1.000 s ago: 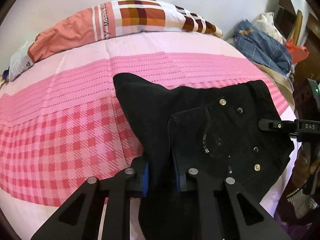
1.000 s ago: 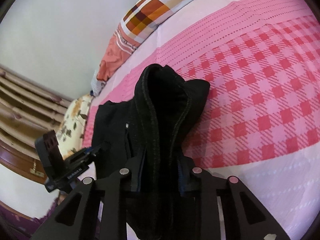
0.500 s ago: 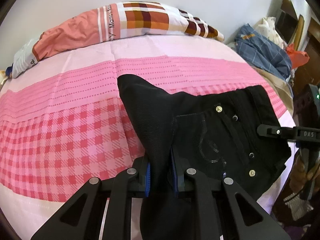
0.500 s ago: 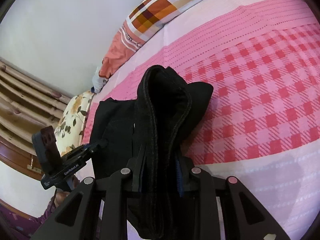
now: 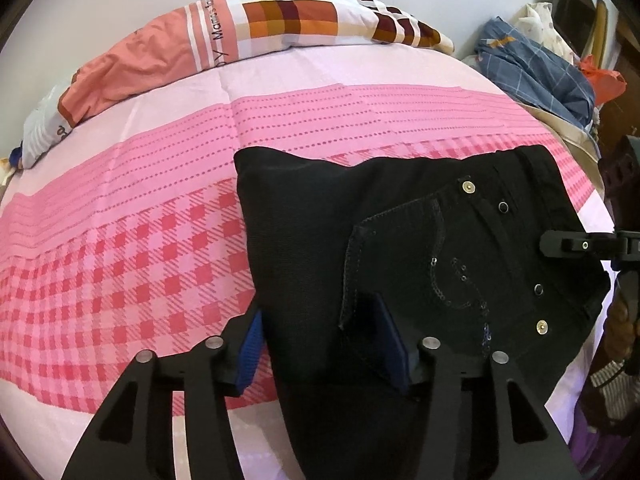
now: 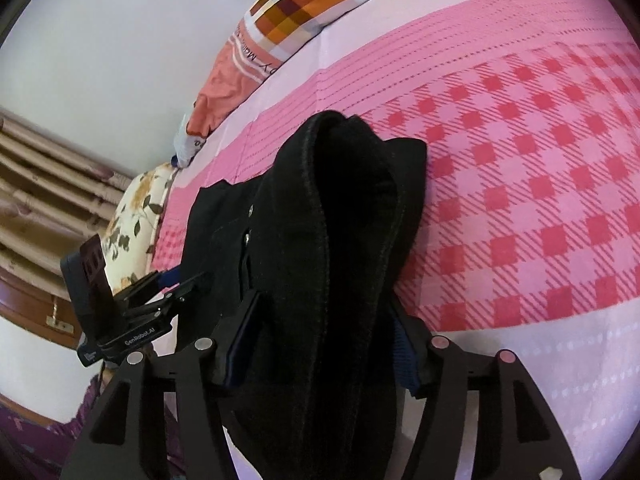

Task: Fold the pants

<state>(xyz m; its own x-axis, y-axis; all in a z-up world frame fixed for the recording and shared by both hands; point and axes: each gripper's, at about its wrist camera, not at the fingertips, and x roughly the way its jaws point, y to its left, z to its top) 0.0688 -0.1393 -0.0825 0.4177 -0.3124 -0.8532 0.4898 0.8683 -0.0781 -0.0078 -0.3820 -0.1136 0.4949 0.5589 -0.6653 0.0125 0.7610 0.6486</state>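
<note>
A bed (image 5: pixel 120 216) fills both views, spread with a pink sheet: plain pale pink near the head, then a band of dotted stripes, then red-and-pink checks. A pillow (image 5: pixel 256 36) in salmon with a block of brown, orange and white squares lies along the white wall at the far edge. In the left wrist view a heap of blue checked cloth (image 5: pixel 536 68) sits past the bed's right corner. In the right wrist view a floral cushion (image 6: pixel 136 220) and wooden slats show beyond the bed's left side.

The black pants (image 5: pixel 420 248) lie on the checked part of the sheet near the bed's front edge, folded over, with a back pocket stitched in sequins and metal rivets facing up. One end rises in a thick bunched fold (image 6: pixel 344 216) in the right wrist view.

The left tongs (image 5: pixel 324 340) stand wide, blue pads apart, with the cloth lying loose between them. The right tongs (image 6: pixel 320 340) are likewise spread, the fold passing between the pads without being pinched.

Half a second ago both tongs were closed tight on the black cloth; now both have let go, and the pants have settled lower and flatter on the sheet.
</note>
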